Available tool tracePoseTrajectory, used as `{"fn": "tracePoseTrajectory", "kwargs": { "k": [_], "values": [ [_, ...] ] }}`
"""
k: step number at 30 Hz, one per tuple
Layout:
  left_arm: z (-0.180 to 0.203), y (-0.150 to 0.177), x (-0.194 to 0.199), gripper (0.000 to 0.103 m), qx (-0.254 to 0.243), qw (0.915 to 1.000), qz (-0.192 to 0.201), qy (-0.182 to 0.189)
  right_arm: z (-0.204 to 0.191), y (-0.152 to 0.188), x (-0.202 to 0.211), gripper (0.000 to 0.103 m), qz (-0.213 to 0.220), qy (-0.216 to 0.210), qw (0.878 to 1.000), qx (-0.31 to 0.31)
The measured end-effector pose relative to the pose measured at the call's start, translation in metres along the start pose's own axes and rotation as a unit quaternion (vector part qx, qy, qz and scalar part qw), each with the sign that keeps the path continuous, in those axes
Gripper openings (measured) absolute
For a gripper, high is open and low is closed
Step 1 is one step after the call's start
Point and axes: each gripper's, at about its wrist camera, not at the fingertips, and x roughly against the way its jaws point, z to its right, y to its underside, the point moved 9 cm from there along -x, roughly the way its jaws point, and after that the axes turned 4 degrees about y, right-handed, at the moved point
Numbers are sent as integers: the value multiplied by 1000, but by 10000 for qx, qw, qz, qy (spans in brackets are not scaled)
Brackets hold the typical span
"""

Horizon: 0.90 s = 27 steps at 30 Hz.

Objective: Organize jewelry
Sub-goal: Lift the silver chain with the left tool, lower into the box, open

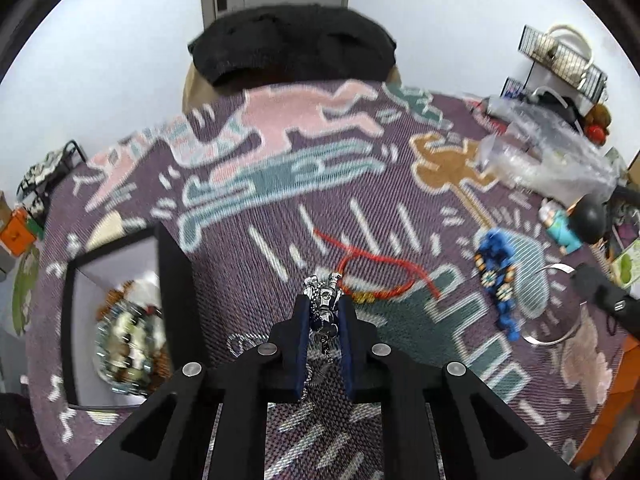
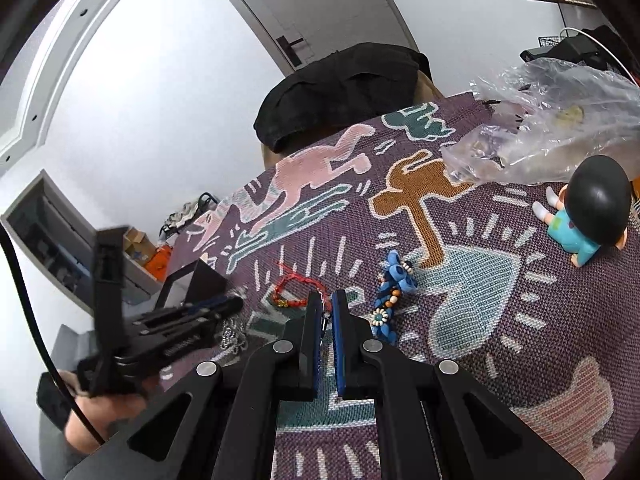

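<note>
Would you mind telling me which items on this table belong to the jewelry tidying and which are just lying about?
Part of the job:
- silver chain pendant, gripped in the left gripper
- red cord bracelet
- blue beaded piece
- black box holding jewelry
- thin metal bangle

Just lying about:
- doll figure
- clear plastic bag
- black garment

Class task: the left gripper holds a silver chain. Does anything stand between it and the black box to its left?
Nothing visible does. The left gripper grips the silver chain; only patterned cloth lies between it and the black box.
</note>
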Motion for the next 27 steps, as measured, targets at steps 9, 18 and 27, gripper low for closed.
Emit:
{"fn": "tracePoseTrajectory", "kwargs": {
  "k": [9, 18, 27],
  "values": [
    [-1, -29, 53, 15, -109, 9988, 477, -72, -18, -10, 8, 7, 109, -88, 9998, 117],
    [-10, -51, 99, 15, -139, 9963, 824, -203, -42, -21, 15, 7, 200, -181, 9992, 311],
    [-29, -70, 146, 15, -77, 9926, 1155, -366, -73, -32, 22, 7, 277, -300, 9977, 534]
  ]
}}
